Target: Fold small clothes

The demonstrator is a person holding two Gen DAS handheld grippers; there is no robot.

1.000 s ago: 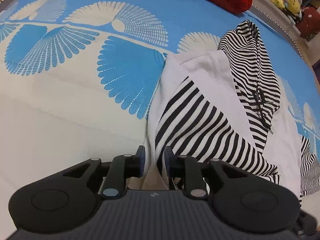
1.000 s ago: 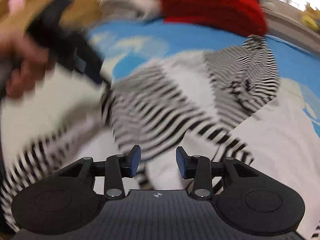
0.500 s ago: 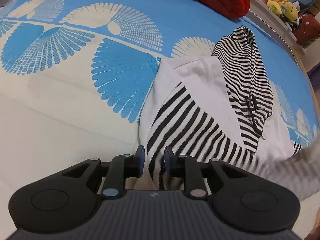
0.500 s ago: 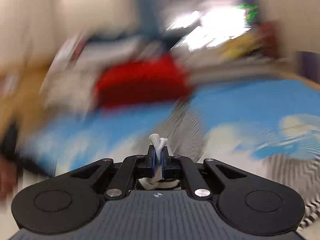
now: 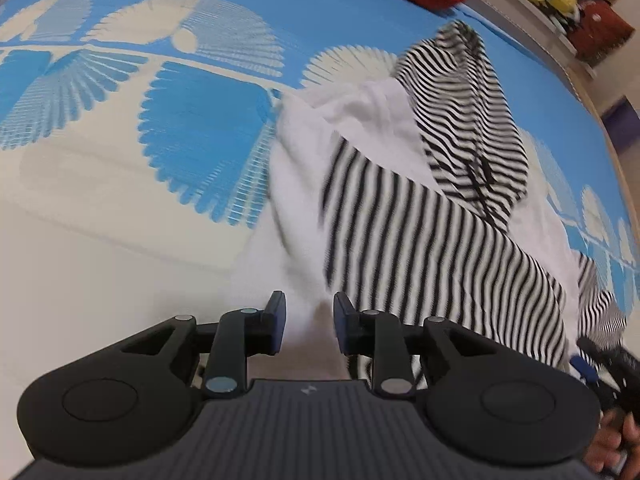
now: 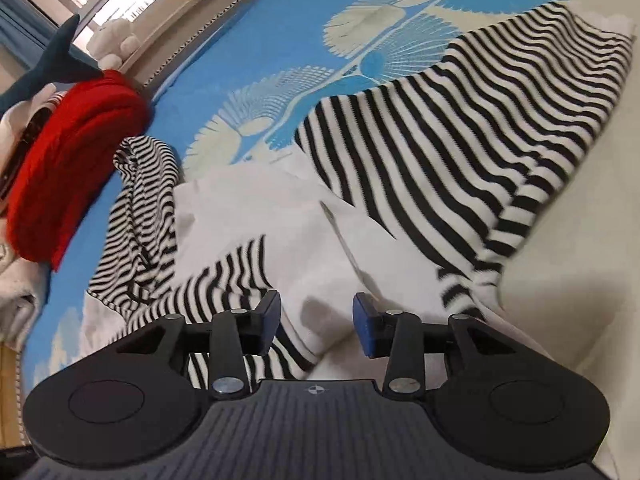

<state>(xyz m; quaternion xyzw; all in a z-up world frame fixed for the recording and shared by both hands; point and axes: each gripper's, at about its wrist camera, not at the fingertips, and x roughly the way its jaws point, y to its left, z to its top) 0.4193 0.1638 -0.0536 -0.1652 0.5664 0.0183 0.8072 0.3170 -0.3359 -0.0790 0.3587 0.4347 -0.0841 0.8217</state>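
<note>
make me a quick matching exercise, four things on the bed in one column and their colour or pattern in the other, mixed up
Things:
1. hooded top
2. knitted bundle
3. bedspread
4. shark plush

Colour or pattern:
A. dark blue-grey
B. solid red
C. white with black stripes
D. bright blue with cream fan shapes

Pairs: 1-C, 2-B, 3-D, 4-A
</note>
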